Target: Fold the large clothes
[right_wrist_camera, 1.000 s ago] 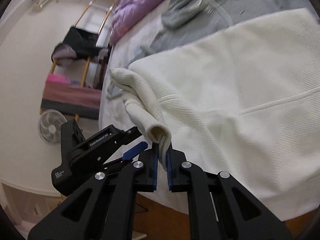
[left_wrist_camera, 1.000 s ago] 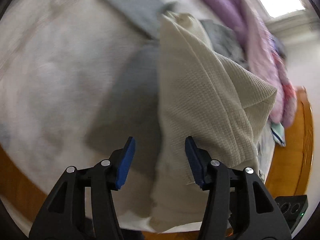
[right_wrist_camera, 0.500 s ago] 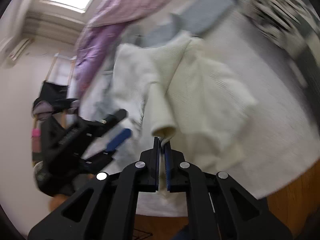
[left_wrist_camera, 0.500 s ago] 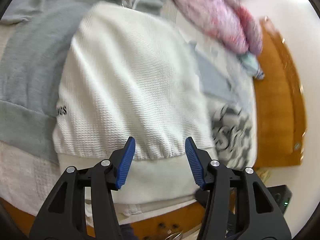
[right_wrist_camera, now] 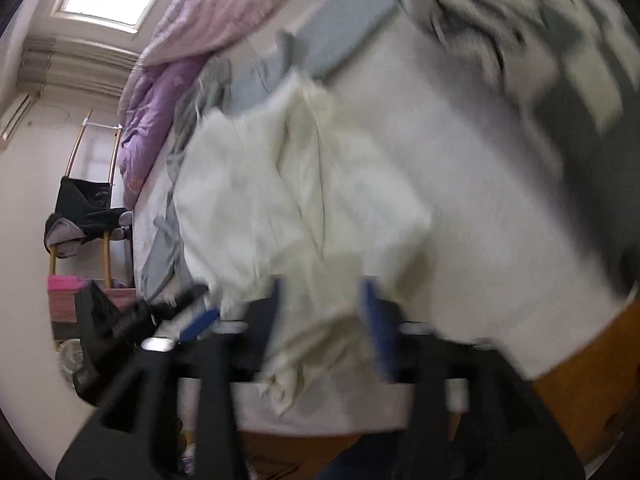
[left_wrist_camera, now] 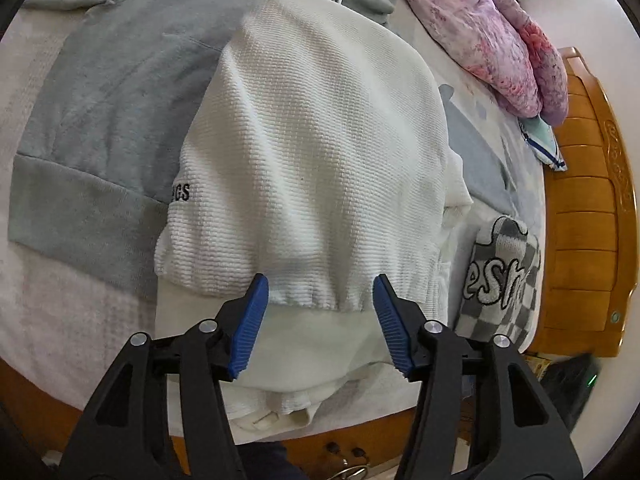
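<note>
Hovering left gripper (left_wrist_camera: 318,322), fingers spread, empty, directly over white sweater (left_wrist_camera: 320,152) hem on bed (left_wrist_camera: 80,312); sweater runs lengthwise away. Right gripper (right_wrist_camera: 326,322) blurred, fingers apart, cloth between them, grasp unclear.

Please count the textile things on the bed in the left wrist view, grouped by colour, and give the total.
White: 1, the waffle-knit sweater
Grey: 1, the hoodie
Pink and purple: 1, the quilt
Grey and white checked: 1, the lettered garment
Light green with blue stripe: 1, the small cloth
Total: 5
</note>
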Available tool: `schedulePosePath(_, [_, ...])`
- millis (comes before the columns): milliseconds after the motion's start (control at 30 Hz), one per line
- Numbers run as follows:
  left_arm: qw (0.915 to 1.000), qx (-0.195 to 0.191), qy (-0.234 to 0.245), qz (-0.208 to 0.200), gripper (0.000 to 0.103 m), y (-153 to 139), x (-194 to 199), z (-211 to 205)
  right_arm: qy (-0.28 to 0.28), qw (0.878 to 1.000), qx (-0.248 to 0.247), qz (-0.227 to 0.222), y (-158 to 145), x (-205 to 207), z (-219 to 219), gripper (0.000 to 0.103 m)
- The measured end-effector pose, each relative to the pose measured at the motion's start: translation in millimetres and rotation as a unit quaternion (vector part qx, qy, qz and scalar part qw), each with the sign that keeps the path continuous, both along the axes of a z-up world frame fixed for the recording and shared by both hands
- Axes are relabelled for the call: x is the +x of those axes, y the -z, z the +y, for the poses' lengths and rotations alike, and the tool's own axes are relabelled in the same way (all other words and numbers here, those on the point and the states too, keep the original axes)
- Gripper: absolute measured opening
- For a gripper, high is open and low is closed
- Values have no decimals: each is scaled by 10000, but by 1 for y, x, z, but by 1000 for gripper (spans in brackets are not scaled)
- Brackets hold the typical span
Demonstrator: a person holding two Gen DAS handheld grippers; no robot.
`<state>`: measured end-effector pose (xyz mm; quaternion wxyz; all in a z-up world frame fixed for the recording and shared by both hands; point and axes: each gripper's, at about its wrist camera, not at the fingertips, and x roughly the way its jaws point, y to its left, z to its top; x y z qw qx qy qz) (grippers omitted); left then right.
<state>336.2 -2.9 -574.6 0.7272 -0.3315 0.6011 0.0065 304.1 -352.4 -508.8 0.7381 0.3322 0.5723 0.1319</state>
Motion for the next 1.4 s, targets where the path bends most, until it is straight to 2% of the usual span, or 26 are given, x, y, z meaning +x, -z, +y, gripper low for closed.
schedulePosePath(33, [10000, 21, -30, -2, 64, -1, -2, 2, -135, 9999, 17, -101, 1, 13, 4, 60])
schedulePosePath(133, [9998, -118, -150, 27, 64, 0, -5, 7, -474, 9988, 82, -13, 25, 47, 23, 63])
schedulePosePath(233, [9996, -171, -237, 40, 64, 0, -9, 14, -603, 9973, 237, 335, 54, 76, 45, 63])
schedulePosePath(300, [9994, -150, -297, 36, 64, 0, -11, 21, -729, 9960, 96, 514, 67, 86, 55, 63])
schedulePosePath(400, [9991, -117, -415, 45, 65, 0, -15, 33, -710, 9953, 195, 622, 77, 93, 64, 65])
schedulePosePath(433, [9987, -132, -484, 46, 65, 1, -17, 38, -681, 9956, 239, 594, 77, 94, 65, 61])
schedulePosePath(467, [9983, -119, -567, 68, 67, 2, -19, 43, -707, 9955, 266, 576, 75, 94, 67, 50])
schedulePosePath(533, [9975, -84, -685, 124, 68, 6, -21, 52, -797, 9951, 82, 586, 67, 93, 75, 39])
schedulePosePath(600, [9967, -78, -773, 244, 68, 13, -23, 60, -940, 9945, 72, 450, 59, 90, 83, 39])
schedulePosePath(700, [9959, -59, -791, 428, 69, 23, -25, 65, -972, 9939, -8, 518, 67, 92, 90, 39])
schedulePosePath(767, [9955, -40, -812, 483, 69, 26, -26, 67, -902, 9945, -336, 419, 66, 94, 90, 12])
schedulePosePath(900, [9961, 15, -753, 466, 69, 26, -25, 69, -913, 9908, -928, -373, 23, 77, 91, 10])
schedulePosePath(1067, [9976, 14, -577, 392, 70, 26, -18, 65, -481, 9936, -968, -332, 3, 45, 63, 9])
schedulePosePath(1133, [9980, -4, -514, 377, 71, 26, -16, 62, -316, 9941, -1024, -139, 10, 38, 49, 10])
schedulePosePath(1233, [9985, 106, -260, 474, 73, 32, -11, 50, -218, 9923, -1189, 256, 44, 29, 30, 11])
schedulePosePath(1300, [9982, 215, -105, 554, 75, 37, -8, 44, -115, 9928, -983, 668, 79, 31, 20, 15])
schedulePosePath(1333, [9977, 286, -33, 620, 75, 41, -6, 40, -52, 9928, -867, 830, 87, 34, 18, 23])
schedulePosePath(1400, [9973, 340, 8, 646, 75, 45, -3, 35, 150, 9931, -530, 1038, 97, 41, 10, 24])
